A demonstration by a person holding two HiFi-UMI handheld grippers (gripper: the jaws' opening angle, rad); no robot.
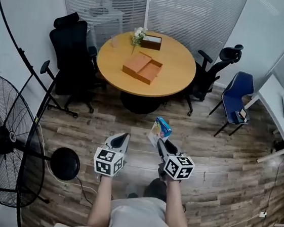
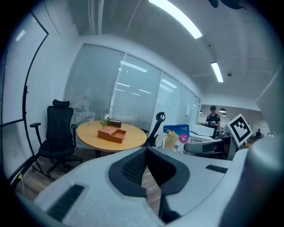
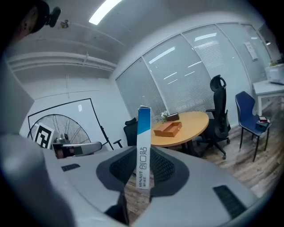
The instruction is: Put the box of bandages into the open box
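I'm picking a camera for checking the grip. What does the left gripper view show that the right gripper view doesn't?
Only the left gripper view: the printed front of the box of bandages, a person far behind, and the left gripper with its jaws together and nothing between them.
Only the right gripper view: the right gripper clamped on that box, seen edge-on, plus the fan and the blue chair.
Both: the round table with the open box on it, and black office chairs.
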